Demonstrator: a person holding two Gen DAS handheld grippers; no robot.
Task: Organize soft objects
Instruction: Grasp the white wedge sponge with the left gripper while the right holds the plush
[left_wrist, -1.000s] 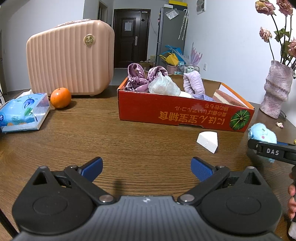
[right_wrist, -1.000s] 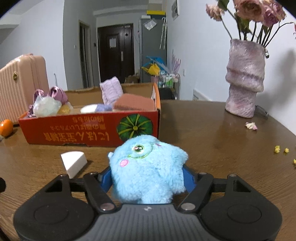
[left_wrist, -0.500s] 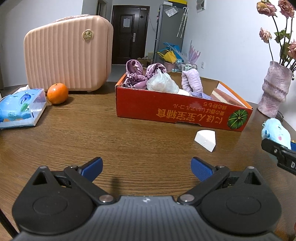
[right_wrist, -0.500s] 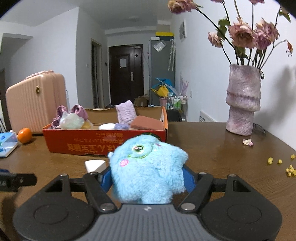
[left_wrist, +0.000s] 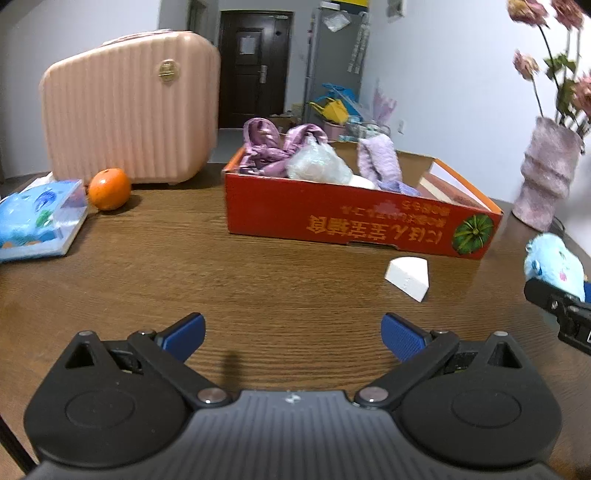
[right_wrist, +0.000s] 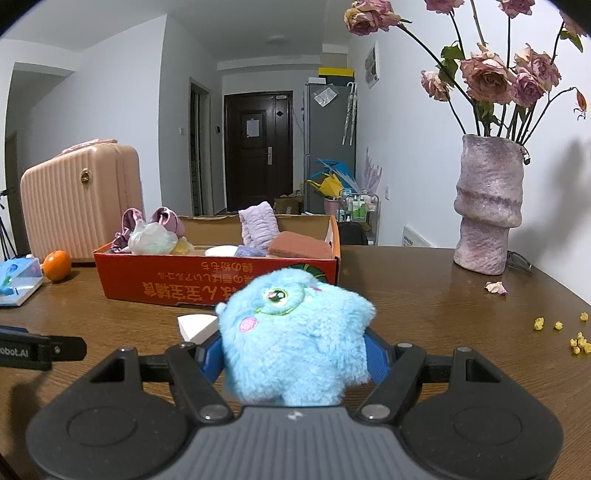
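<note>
My right gripper (right_wrist: 295, 354) is shut on a fluffy blue plush toy (right_wrist: 295, 339) and holds it above the table, short of the box. The toy also shows at the right edge of the left wrist view (left_wrist: 554, 262). A red cardboard box (left_wrist: 351, 218) (right_wrist: 221, 284) holds purple cloths, a plastic bag, a purple sock and a brown sponge. A white wedge sponge (left_wrist: 408, 275) (right_wrist: 195, 326) lies on the table in front of the box. My left gripper (left_wrist: 293, 332) is open and empty, low over the near table.
A pink suitcase (left_wrist: 129, 107), an orange (left_wrist: 109, 188) and a blue tissue pack (left_wrist: 37, 221) stand at the left. A purple vase (right_wrist: 487, 206) with dried roses stands at the right, with petals and yellow crumbs (right_wrist: 576, 339) near it.
My right gripper has risen with the blue plush toy. The left gripper has shifted slightly and stays open.
</note>
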